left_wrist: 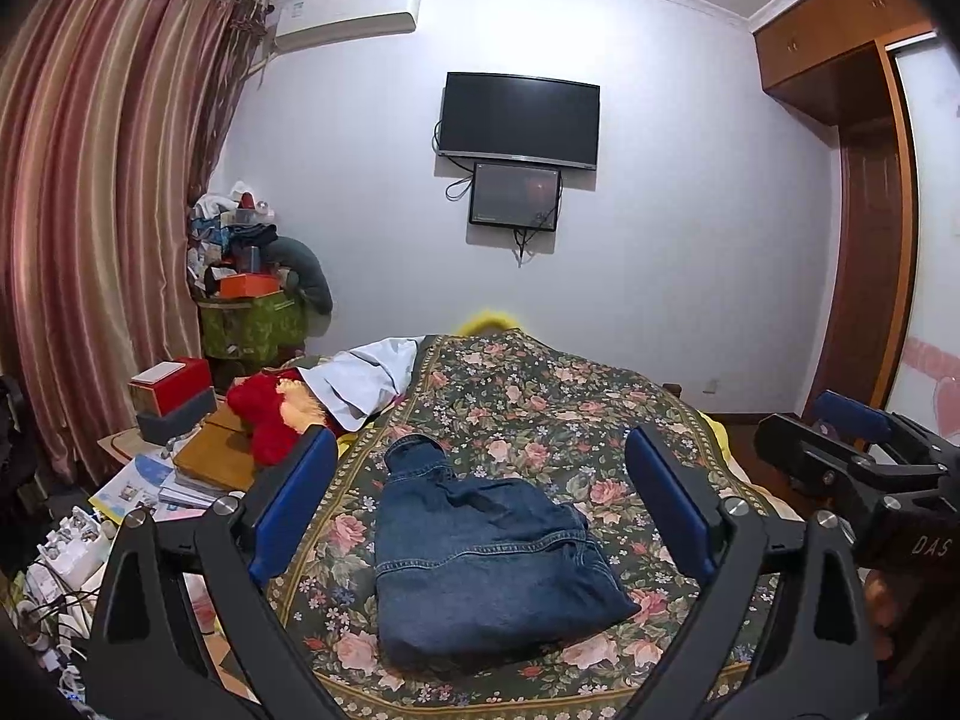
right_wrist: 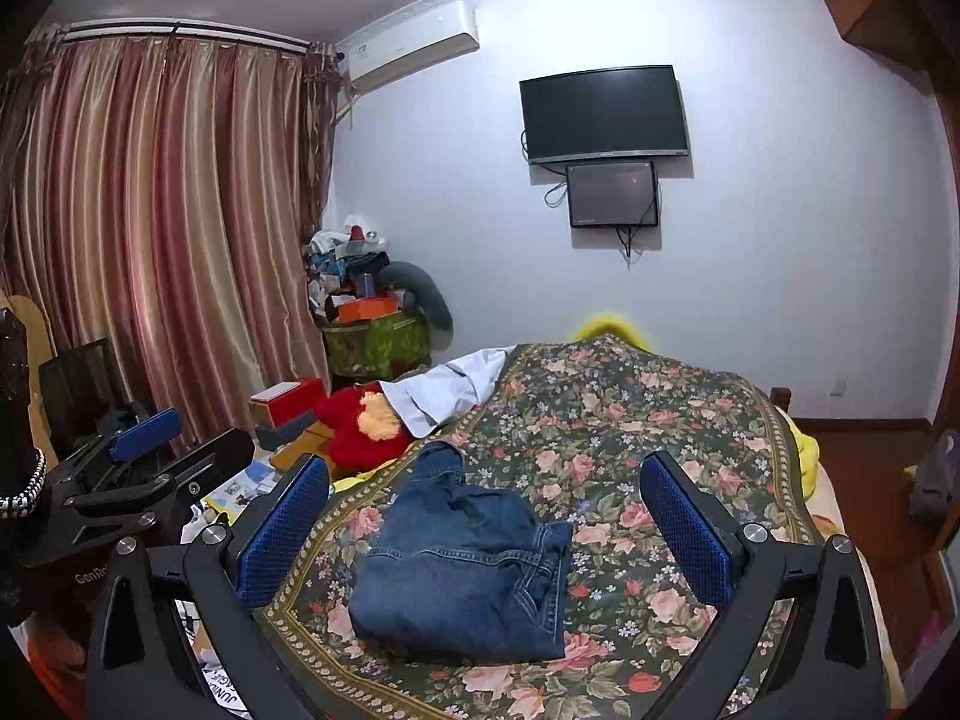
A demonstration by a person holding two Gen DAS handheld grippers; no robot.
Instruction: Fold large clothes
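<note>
A pair of blue jeans point(left_wrist: 480, 558) lies folded into a compact bundle on the floral bedspread point(left_wrist: 540, 408), one end sticking out toward the far side. My left gripper point(left_wrist: 480, 468) hovers above and in front of the bundle, open, nothing between its blue pads. In the right wrist view the same jeans point(right_wrist: 468, 564) lie below my right gripper point(right_wrist: 483, 486), which is also open and holds nothing. The right gripper point(left_wrist: 852, 438) shows at the right edge of the left wrist view, and the left gripper point(right_wrist: 150, 438) shows at the left edge of the right wrist view.
A red plush toy point(left_wrist: 270, 414) and a white cloth point(left_wrist: 366, 378) lie at the bed's far left. Boxes, books and papers point(left_wrist: 174, 444) crowd the left side beside the striped curtain point(left_wrist: 90, 210). A wooden wardrobe point(left_wrist: 864, 228) stands on the right. Two screens point(left_wrist: 519, 120) hang on the wall.
</note>
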